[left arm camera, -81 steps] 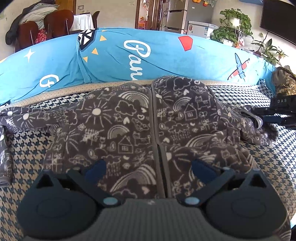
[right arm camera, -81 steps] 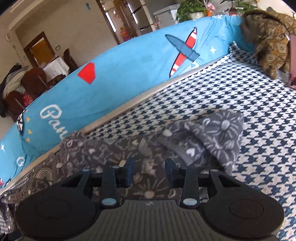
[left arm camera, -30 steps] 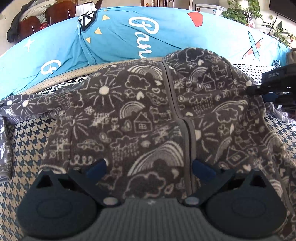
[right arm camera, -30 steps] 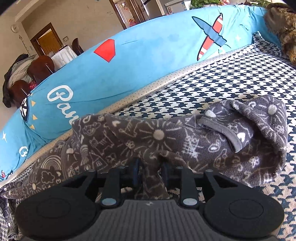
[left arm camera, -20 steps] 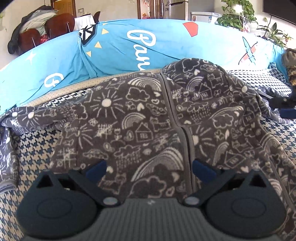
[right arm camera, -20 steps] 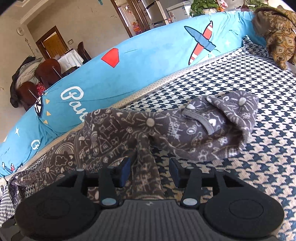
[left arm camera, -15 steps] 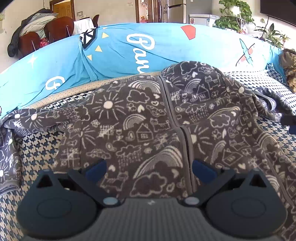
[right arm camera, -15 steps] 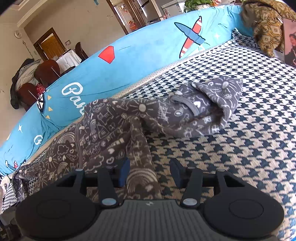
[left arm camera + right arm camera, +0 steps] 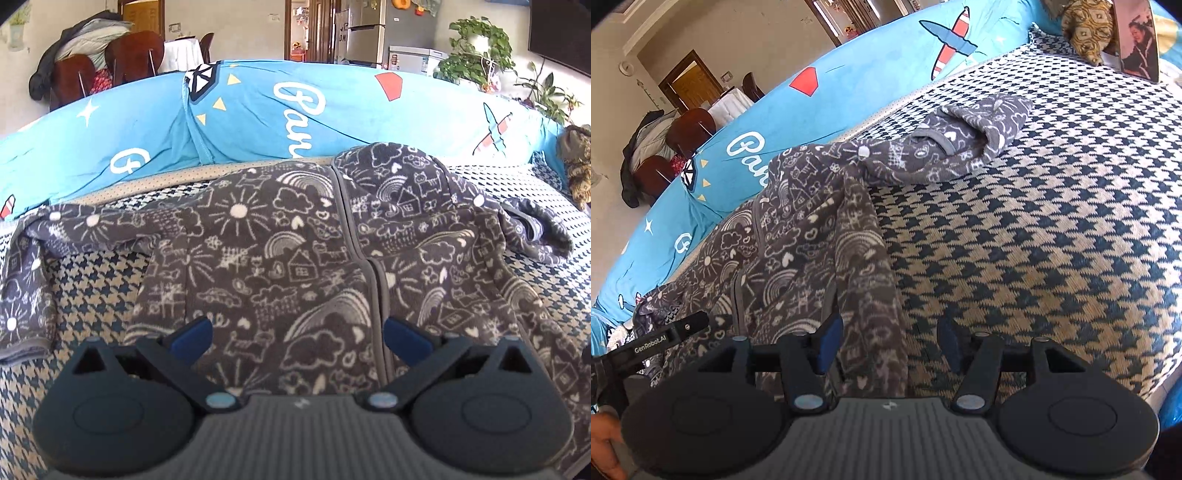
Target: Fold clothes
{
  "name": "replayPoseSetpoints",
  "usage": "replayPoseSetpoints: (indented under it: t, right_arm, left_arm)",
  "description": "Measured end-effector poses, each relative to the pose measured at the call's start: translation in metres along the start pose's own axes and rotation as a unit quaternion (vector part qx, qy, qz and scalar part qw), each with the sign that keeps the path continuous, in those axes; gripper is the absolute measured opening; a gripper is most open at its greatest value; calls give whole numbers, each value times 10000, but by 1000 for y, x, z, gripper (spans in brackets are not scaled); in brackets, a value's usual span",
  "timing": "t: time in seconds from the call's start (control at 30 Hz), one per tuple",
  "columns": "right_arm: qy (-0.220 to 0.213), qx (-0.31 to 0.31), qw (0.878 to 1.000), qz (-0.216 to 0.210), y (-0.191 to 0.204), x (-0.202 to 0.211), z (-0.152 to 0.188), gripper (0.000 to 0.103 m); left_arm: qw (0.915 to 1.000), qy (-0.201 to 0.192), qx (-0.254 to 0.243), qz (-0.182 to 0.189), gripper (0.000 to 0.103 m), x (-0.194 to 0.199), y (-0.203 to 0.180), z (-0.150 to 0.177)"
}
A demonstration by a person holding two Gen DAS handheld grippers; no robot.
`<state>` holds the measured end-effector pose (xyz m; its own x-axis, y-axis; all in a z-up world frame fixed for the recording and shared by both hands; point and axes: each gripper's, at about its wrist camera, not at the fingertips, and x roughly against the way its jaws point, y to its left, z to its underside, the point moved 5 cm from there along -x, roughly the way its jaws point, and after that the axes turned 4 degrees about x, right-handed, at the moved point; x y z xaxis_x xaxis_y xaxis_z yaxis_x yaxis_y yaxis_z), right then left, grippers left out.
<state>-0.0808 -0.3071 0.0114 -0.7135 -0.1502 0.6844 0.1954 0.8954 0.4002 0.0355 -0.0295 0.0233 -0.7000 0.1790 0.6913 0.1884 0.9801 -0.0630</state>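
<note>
My left hand-held gripper [image 9: 297,334] hangs spread wide over the doodle-print jacket [image 9: 280,258], spread against the houndstooth sofa seat's [image 9: 1034,221] back edge. My right hand-held gripper [image 9: 886,343] gapes, empty, over its hem. Its far cuff [image 9: 22,343] is cut off at left.

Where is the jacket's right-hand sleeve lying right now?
In the right wrist view the sleeve lies bunched on the houndstooth cover, ahead of the open right gripper, near the blue bolster.
</note>
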Motion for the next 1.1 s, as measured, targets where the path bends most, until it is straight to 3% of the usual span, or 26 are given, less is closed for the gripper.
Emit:
replayPoseSetpoints:
  t: [0.33,0.6,0.63,0.7,0.73,0.77,0.9,1.1]
  right_arm:
    - [292,-403,9981,-358,-4,5,28,57]
    - [294,0,9990,-350,12,-2,37,57]
    - [278,98,9990,-324,14,-2,37,55]
    - [260,294,9988,-283,18,-3,39,41]
    - [270,382,9984,-305,20,-4,40,27]
    - [250,462,9982,-302,22,-3,41,20]
    - [102,683,9975,-174,26,4,43,13]
    - [-230,430,9983,323,16,34,44,9]
  left_arm:
    - [9996,-54,288,-2,103,18,9,10]
    - [9985,-8,543,-90,103,26,21,21]
    - [9983,4,567,-104,103,26,23,22]
    - [9980,26,611,-131,103,26,26,24]
    - [9979,36,627,-149,103,26,27,26]
    - [9978,44,640,-168,103,26,29,27]
    - [9973,47,702,-216,103,28,34,28]
    - [9968,-7,761,-262,103,34,41,27]
